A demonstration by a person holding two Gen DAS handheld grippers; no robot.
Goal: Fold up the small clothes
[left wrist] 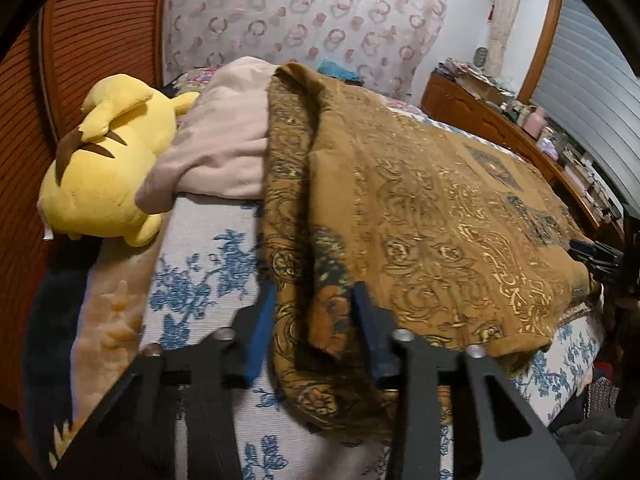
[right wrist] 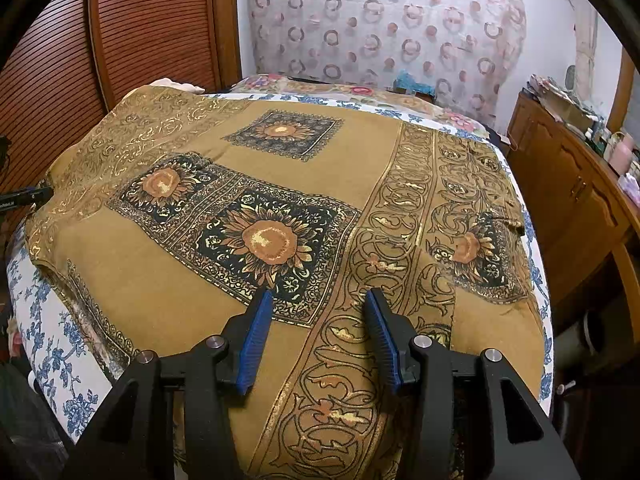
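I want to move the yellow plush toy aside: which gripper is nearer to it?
Left. The left gripper sits at the brown garment's bunched edge, near the yellow plush toy. The right gripper is over the garment's middle, toy unseen.

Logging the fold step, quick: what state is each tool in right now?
Left tool: jaws partly closed around a bunched fold of the brown patterned garment; whether they grip it cannot be told.
Right tool: open, holding nothing, over the garment.

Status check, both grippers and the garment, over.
Left gripper astride a bunched fold of the brown patterned garment. Right gripper open over the cloth, nothing pinched. Yellow plush toy and pink cloth at the far left, clear.
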